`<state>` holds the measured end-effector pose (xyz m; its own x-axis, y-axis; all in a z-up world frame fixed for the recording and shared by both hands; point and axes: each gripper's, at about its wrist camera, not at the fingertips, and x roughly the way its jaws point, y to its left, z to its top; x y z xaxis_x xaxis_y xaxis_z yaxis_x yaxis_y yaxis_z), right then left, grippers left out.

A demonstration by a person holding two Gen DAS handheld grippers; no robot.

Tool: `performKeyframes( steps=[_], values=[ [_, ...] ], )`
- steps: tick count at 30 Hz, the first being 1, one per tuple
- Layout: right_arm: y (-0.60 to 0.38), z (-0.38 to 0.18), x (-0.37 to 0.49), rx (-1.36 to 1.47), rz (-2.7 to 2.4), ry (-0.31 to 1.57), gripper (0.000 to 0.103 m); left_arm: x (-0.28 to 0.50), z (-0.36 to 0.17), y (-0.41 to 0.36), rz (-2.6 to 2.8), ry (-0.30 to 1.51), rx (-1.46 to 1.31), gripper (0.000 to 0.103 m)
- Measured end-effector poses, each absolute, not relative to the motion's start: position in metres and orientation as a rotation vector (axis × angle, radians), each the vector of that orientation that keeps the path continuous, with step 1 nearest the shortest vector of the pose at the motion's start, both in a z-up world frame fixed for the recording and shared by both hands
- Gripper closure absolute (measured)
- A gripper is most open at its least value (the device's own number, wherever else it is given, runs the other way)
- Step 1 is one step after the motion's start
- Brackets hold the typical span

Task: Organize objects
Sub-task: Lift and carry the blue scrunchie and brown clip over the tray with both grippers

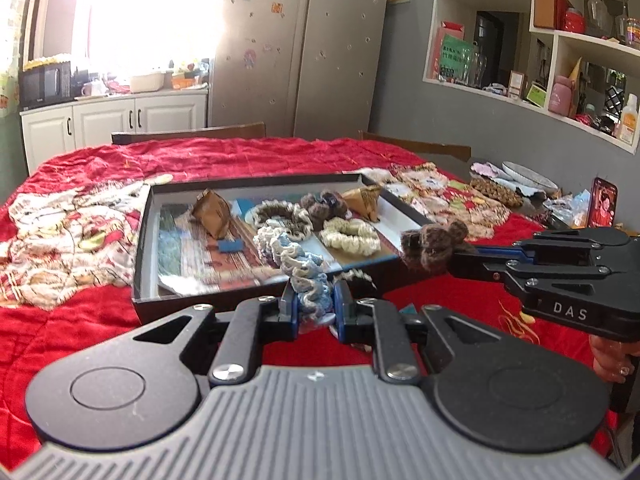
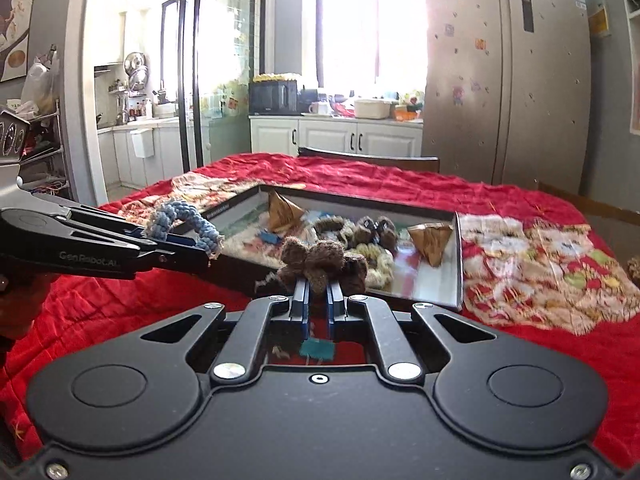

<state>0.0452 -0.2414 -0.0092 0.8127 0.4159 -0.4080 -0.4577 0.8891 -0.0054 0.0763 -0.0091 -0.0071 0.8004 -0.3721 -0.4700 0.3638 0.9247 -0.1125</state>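
Note:
My left gripper (image 1: pixel 314 304) is shut on a blue-and-white crocheted scrunchie (image 1: pixel 304 268), held above the near edge of a shallow black box (image 1: pixel 140 248). My right gripper (image 2: pixel 317 294) is shut on a brown fuzzy scrunchie (image 2: pixel 320 260), just off the box's near right corner; it also shows in the left wrist view (image 1: pixel 434 242). Inside the box lie a cream scrunchie (image 1: pixel 352 236), a brown-and-white scrunchie (image 1: pixel 280 216), a dark brown scrunchie (image 1: pixel 320 204) and two brown pyramid packets (image 1: pixel 212 212) (image 1: pixel 362 198).
The box (image 2: pixel 458 264) sits on a red quilted table cover (image 1: pixel 80 340) with patterned cloths (image 1: pixel 60 232) on both sides. Plates, snacks and a phone (image 1: pixel 602 204) lie at the far right. Chair backs (image 1: pixel 188 134) stand behind the table.

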Motion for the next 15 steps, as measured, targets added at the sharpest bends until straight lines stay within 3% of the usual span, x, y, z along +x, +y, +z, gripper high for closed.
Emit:
performKeyframes(
  steps=[15],
  values=[
    [-0.212,0.019,0.087,-0.072,0.466,0.333,0.095,0.124,0.018,0.009,-0.304,0.456,-0.038,0.083]
  ],
)
